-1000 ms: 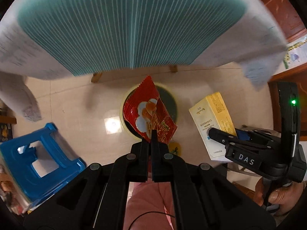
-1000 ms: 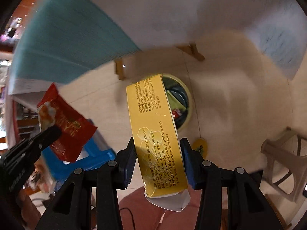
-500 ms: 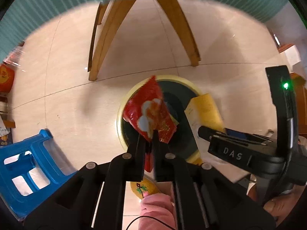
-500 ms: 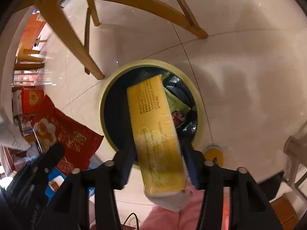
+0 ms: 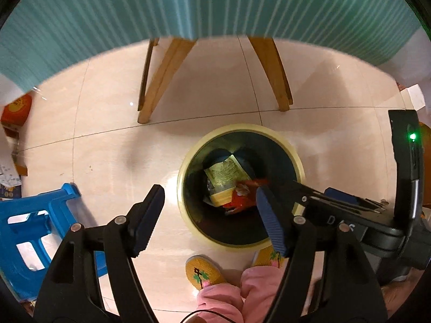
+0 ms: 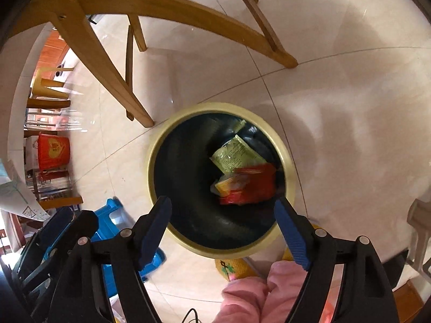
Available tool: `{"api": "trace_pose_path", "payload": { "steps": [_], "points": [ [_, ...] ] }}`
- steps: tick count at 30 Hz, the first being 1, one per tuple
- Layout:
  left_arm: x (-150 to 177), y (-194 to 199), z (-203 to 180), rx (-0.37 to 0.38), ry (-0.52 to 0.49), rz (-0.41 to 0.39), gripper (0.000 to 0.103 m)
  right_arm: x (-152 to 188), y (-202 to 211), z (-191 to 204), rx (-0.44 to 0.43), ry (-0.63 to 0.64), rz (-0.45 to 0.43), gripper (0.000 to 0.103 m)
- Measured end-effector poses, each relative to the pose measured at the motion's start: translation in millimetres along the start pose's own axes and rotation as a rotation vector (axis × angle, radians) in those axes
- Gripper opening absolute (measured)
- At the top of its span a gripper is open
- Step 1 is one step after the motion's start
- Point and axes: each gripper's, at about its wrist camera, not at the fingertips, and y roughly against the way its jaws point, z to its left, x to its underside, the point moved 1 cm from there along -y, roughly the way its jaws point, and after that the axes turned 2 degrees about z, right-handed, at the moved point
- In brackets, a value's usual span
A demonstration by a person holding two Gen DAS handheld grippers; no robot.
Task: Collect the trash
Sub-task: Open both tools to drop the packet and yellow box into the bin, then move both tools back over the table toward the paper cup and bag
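Trash lay in the bin (image 6: 161, 145): I saw the red packet (image 6: 253, 185) and yellow box (image 5: 222, 196) resting inside, among other wrappers. My left gripper (image 5: 210, 218) and right gripper (image 6: 223, 234) both hung spread and empty above the rim.

**Trash in the bin**

A red wrapper (image 6: 250, 185) and a yellow box (image 5: 221, 196) are seen lying at the bottom of the round, cream-rimmed bin (image 6: 215, 250), the wrapper partly over the box, beside a green packet (image 6: 234, 156).
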Motion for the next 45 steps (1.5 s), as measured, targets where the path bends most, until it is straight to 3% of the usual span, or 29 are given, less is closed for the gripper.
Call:
{"api": "trace_pose_path", "payload": {
  "steps": [5, 12, 16, 21, 24, 30, 36, 41, 45],
  "points": [
    [7.8, 39.4, 6.4, -0.015, 0.011, -0.015, 0.068, 7.9, 37.2, 7.2, 0.005, 0.023, -0.023, 0.08],
    [12.6, 126.3, 19.6, -0.02, -0.023, -0.069, 0.068, 26.6, 104.3, 25.3, -0.012, 0.044, -0.046, 0.08],
    [11.9, 186.4, 24.4, -0.024, -0.033, -0.105, 0.067, 42.1, 157.4, 42.5, -0.03, 0.074, -0.061, 0.08],
    [2.5, 256.8, 32.3, 0.024, 0.01, -0.129, 0.067, 61.6, 238.4, 74.0, -0.046, 0.137, -0.096, 0.08],
    [-5.6, 297.2, 40.5, 0.066, 0.027, -0.14, 0.061, 69.2, 285.4, 94.7, -0.054, 0.175, -0.138, 0.08],
    [-25.4, 372.5, 48.4, 0.112, 0.018, -0.191, 0.061, 79.3, 389.1, 135.0, -0.053, 0.25, -0.282, 0.08],
    [-51.4, 451.4, 48.0, 0.153, -0.017, -0.302, 0.061, 73.1, 471.6, 164.5, -0.027, 0.284, -0.459, 0.08],
    [-80.3, 498.6, 39.8, 0.154, -0.068, -0.391, 0.061, 57.4, 522.7, 179.4, -0.002, 0.3, -0.579, 0.08],
    [-110.1, 515.1, 32.4, 0.159, -0.085, -0.404, 0.061, 36.1, 547.3, 194.2, 0.043, 0.33, -0.653, 0.08]
  ]
}}
